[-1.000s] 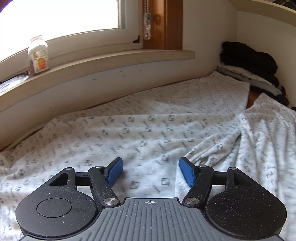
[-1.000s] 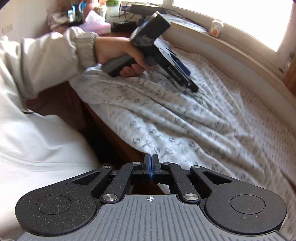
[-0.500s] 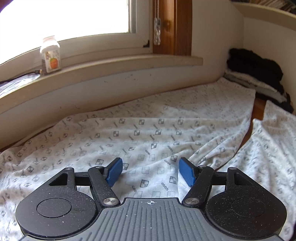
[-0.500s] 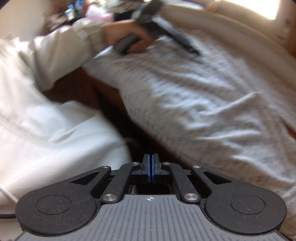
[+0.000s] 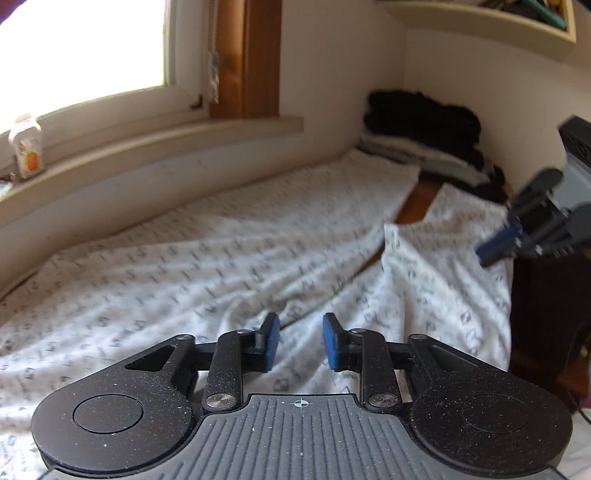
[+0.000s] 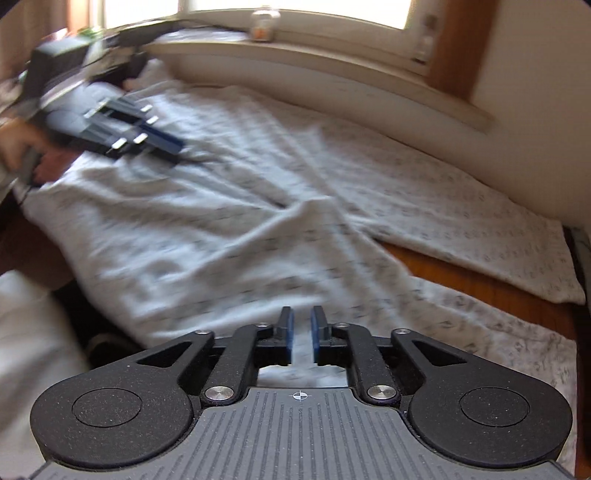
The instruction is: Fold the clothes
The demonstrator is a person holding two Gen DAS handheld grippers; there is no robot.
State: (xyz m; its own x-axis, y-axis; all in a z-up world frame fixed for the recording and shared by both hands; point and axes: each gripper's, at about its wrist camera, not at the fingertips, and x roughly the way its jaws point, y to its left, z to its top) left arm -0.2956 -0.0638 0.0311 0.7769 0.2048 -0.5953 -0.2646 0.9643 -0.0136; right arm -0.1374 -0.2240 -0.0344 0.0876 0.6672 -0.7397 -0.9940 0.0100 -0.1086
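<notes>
Both views blurred: left tool (image 5: 298, 343) wide, right tool (image 6: 300, 335) narrowly parted, above patterned garment (image 5: 207, 266).

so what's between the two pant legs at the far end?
In both wrist views, a bare wedge of wooden surface shows between the two legs of the patterned pants; nothing lies on it.

This is a room in a home. A bright window (image 5: 81, 48) with a brown wooden frame (image 5: 258, 59) sits above a long sill (image 5: 155, 144). A small bottle (image 5: 26, 146) stands on the sill. Soft clothes with a little pattern (image 5: 221, 243) lie spread out below it. More folded clothes (image 5: 424, 133) are piled in the corner, under a shelf (image 5: 480, 26) on the wall.
</notes>
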